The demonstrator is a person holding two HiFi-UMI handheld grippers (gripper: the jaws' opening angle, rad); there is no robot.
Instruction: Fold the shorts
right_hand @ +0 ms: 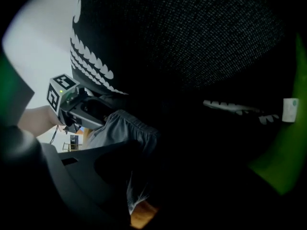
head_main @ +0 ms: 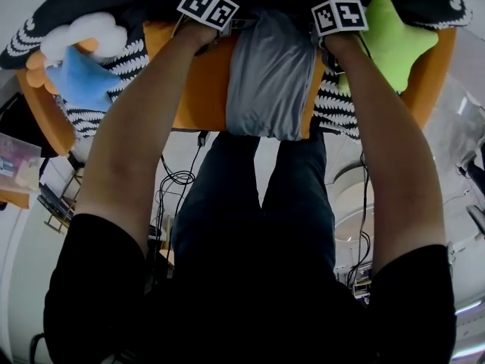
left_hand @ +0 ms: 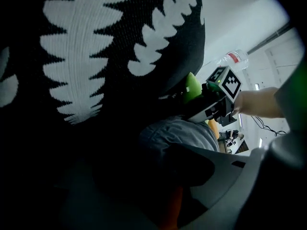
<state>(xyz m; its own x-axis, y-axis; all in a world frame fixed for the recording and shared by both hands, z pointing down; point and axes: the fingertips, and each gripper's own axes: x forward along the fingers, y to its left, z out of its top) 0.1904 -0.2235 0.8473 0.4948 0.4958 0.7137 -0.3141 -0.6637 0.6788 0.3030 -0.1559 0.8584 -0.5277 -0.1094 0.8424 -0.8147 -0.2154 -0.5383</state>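
The grey shorts (head_main: 269,74) lie as a folded oblong on an orange seat (head_main: 198,89), between my two arms. My left gripper's marker cube (head_main: 208,6) is at the shorts' far left corner and my right gripper's cube (head_main: 339,16) at the far right corner; the head view hides the jaws. In the left gripper view the left gripper (left_hand: 158,176) stands open over the shorts' edge (left_hand: 180,133), with nothing pinched. The right gripper (right_hand: 144,176) is also open, the waistband (right_hand: 120,128) lying just ahead of it. Both views are very dark.
A black cushion with white leaf shapes (left_hand: 86,56) rises right behind the shorts. A green star plush (head_main: 394,40) sits at the right; a blue star (head_main: 79,78) and a white cloud plush (head_main: 83,32) at the left. Cables (head_main: 178,177) lie on the floor below.
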